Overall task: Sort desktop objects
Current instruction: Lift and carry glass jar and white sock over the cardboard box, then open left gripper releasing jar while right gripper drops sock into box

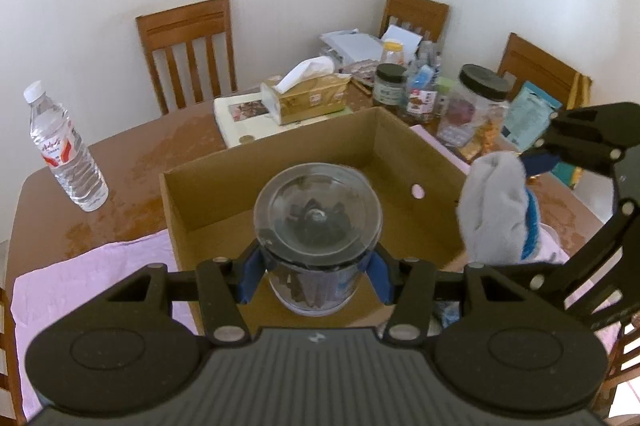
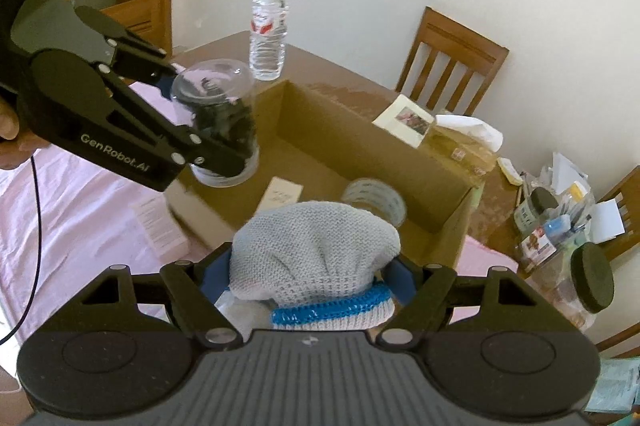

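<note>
My left gripper (image 1: 314, 276) is shut on a clear lidded jar (image 1: 316, 222) with dark contents, held above the near edge of an open cardboard box (image 1: 280, 194). The right wrist view shows the same jar (image 2: 218, 118) in the left gripper (image 2: 208, 114) over the box's left corner. My right gripper (image 2: 306, 284) is shut on a bundled grey knitted glove (image 2: 312, 250) with a blue and white cuff, over the box's (image 2: 360, 146) near wall. The glove (image 1: 496, 210) hangs in the right gripper (image 1: 532, 162) at the box's right side. A roll of clear tape (image 2: 376, 198) and a paper slip (image 2: 282, 192) lie inside the box.
A water bottle (image 1: 64, 150) stands on the brown table (image 1: 132, 162) left of the box. Behind the box are a tissue box (image 1: 308, 92), jars (image 1: 476, 106) and packets. A pink cloth (image 1: 92, 274) covers the near table. Wooden chairs (image 1: 192, 46) line the white wall.
</note>
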A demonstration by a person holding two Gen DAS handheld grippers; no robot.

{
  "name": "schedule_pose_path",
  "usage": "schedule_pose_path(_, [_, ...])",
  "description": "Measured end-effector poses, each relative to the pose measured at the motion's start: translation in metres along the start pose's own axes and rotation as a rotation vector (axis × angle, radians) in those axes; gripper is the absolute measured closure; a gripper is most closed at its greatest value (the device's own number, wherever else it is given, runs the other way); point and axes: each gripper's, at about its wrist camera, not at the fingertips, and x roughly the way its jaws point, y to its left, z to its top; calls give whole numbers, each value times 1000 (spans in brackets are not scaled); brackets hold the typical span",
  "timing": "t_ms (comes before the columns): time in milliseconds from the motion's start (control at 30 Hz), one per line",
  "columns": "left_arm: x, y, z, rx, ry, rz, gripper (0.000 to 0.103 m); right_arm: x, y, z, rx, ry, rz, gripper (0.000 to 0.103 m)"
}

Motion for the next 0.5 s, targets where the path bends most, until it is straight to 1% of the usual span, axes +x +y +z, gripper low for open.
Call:
schedule_pose_path(233, [22,13,7,-13,29,42,49,24,-28,6,38,27,-5,21])
schedule_pose_path(300, [26,16,8,-14,36,46,48,31,-33,7,46,36,-12,18])
schedule_pose_path(333, [27,17,9,-13,40,45,43,34,-34,7,52,38,-11,17])
schedule_pose_path(367, [29,19,8,-12,42,42,34,36,-36,7,57,36,-8,14])
schedule_pose_path(467, [32,23,10,-19,39,58,25,38,-41,7,71,27,0,9])
schedule_pose_path(500, [33,25,10,-26,45,64,24,38,-42,7,75,25,3,9])
